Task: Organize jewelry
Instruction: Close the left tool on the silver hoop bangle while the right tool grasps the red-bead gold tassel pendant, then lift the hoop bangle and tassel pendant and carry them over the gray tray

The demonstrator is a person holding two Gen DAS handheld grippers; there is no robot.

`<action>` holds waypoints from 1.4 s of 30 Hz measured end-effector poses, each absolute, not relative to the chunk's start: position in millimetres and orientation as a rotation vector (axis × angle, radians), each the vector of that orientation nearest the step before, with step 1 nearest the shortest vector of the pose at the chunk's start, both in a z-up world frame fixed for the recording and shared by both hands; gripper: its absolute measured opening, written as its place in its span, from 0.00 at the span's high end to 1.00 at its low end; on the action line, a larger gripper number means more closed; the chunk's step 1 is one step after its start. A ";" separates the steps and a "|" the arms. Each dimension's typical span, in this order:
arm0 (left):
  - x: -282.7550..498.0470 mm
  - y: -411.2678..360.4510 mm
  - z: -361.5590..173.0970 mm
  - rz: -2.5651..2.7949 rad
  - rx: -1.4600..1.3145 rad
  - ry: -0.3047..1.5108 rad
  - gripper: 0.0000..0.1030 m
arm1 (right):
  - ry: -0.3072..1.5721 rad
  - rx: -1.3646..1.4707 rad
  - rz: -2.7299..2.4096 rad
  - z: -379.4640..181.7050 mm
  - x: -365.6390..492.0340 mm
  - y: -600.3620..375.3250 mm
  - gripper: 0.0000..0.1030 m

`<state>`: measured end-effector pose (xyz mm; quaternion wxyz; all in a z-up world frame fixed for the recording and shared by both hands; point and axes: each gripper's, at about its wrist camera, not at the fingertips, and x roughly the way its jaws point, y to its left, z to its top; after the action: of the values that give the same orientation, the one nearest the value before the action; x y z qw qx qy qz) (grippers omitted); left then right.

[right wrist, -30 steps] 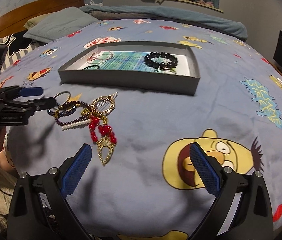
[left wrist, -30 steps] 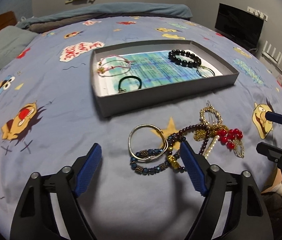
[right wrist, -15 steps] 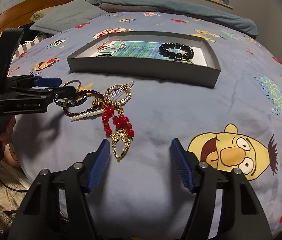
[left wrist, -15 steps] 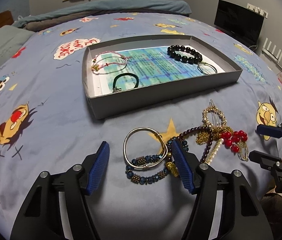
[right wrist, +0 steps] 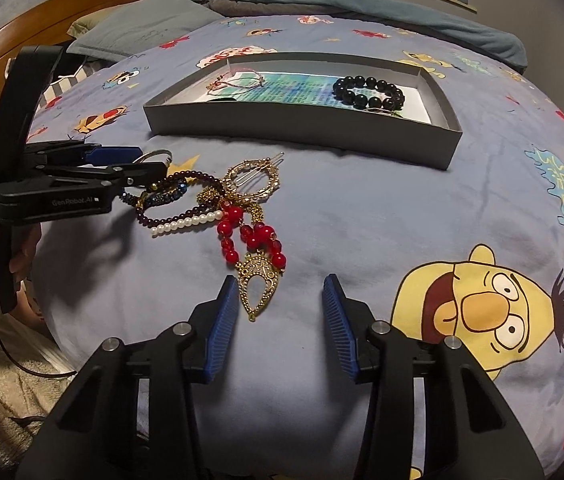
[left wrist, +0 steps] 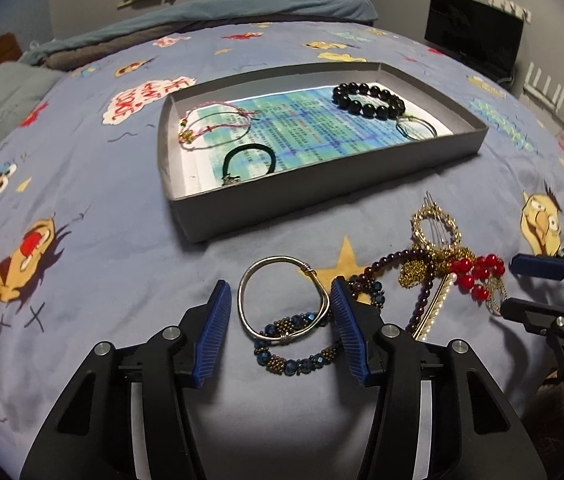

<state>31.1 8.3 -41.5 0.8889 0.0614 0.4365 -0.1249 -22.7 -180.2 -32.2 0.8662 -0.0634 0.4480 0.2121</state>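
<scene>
While our left tongs [left wrist: 278, 326] close around the silver bangle [left wrist: 284, 300] without pressing it, our right tongs [right wrist: 280, 322] narrow too. Just inside their left pad lies the gold pendant [right wrist: 259, 286], unpinched.

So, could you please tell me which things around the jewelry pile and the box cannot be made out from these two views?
- Right wrist view: the black hair tie is mostly hidden behind the box near wall.
- Right wrist view: the silver bangle is largely covered by the left gripper.
- Left wrist view: the right gripper is cut off by the picture's right edge.
- Both views: the print on the box's paper liner is too small to read.
</scene>
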 end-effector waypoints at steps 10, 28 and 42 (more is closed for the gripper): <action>33.1 15.4 -44.5 -0.265 0.107 0.902 0.54 | 0.953 -0.117 0.455 -37.5 -19.2 -177.3 0.59; 30.7 18.1 -41.6 -0.271 0.084 0.892 0.54 | 0.936 -0.110 0.467 -38.8 -13.4 -171.5 0.78; 27.5 21.5 -36.1 -0.277 0.062 0.877 0.54 | 0.864 -0.080 0.459 -15.7 -20.3 -185.5 0.81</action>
<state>27.5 21.5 -36.1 0.8957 0.0300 0.4230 -0.1337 -20.3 -185.5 -15.7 0.8821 -0.0385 0.4147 0.2202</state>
